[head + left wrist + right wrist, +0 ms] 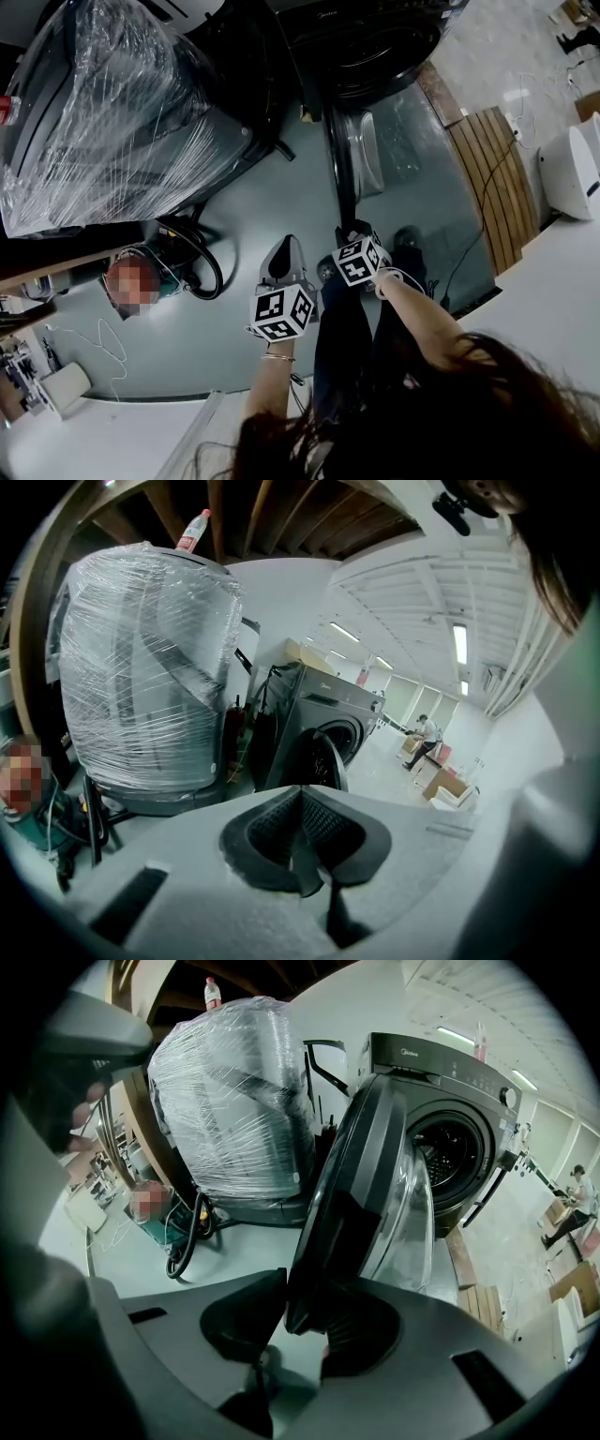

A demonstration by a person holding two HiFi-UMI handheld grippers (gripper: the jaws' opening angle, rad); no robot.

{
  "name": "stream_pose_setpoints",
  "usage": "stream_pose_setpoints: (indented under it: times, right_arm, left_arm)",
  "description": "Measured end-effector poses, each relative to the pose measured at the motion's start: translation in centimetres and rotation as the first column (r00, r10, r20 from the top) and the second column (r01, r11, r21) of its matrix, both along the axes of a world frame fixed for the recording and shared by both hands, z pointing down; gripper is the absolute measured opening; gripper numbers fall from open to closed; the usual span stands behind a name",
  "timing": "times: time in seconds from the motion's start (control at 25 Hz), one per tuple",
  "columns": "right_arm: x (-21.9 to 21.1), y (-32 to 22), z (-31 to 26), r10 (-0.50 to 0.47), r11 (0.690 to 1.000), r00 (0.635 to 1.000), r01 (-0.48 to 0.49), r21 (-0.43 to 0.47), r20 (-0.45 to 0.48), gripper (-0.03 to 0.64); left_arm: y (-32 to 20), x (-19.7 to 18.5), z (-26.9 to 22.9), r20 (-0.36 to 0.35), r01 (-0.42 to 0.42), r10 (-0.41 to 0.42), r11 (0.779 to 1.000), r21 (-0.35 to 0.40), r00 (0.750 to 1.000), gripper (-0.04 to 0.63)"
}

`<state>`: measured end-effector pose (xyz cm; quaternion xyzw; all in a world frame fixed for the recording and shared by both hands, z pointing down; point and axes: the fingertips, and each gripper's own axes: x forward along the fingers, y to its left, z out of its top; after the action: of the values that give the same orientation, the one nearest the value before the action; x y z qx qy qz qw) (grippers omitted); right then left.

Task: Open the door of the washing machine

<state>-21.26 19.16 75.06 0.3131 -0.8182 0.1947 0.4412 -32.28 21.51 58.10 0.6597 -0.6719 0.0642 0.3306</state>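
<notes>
The dark washing machine (375, 37) stands at the top of the head view, its round door (349, 159) swung out toward me and seen edge-on. In the right gripper view the door (361, 1194) fills the middle, and its lower rim sits between the jaws of my right gripper (300, 1321). Those jaws stand wide and do not clamp the rim. My right gripper (352, 232) is at the door's near edge. My left gripper (283, 248) hangs just left of it, clear of the door. It is shut (302, 850) on nothing and points toward the machine (323, 724).
A large appliance wrapped in clear film (103, 122) stands left of the machine, with a bottle (192, 529) on top. A person (131, 281) is low at the left beside a black hose loop (202, 258). A wooden pallet (492, 178) lies to the right and a white counter (553, 281) is nearer.
</notes>
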Motion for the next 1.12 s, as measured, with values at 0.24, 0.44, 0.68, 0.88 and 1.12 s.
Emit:
stream_pose_setpoints:
  times: [0.24,0.44,0.68,0.88,1.12]
  right_arm:
    - [-2.1,0.4,0.1,0.007,1.0,1.0,-0.006,-0.017,0.012,0.103]
    - [-3.8,0.7,0.2,0.014,1.0,1.0,-0.013,-0.028,0.026,0.106]
    - [-5.8,0.9,0.2,0.024,0.999,0.999,-0.022,-0.04,0.037,0.109]
    - [-7.2,1.0,0.2,0.048,0.998,0.998,-0.046,-0.047,0.041,0.109]
    - [-9.1,1.1,0.4,0.073,0.996,0.996,-0.07,-0.054,0.049,0.11]
  left_arm:
    - [0.3,-1.5,0.3,-0.001,0.008,-0.008,1.0,-0.005,1.0,0.014]
    - [0.7,-2.8,0.6,-0.003,0.024,-0.024,1.0,-0.004,1.0,0.014]
    - [0.9,-4.5,0.8,-0.005,0.035,-0.035,0.999,-0.006,0.999,0.014]
    - [1.0,-6.0,0.8,-0.002,0.04,-0.04,0.999,-0.004,0.999,0.014]
    - [1.6,-7.6,1.0,0.001,0.047,-0.047,0.999,-0.001,0.999,0.014]
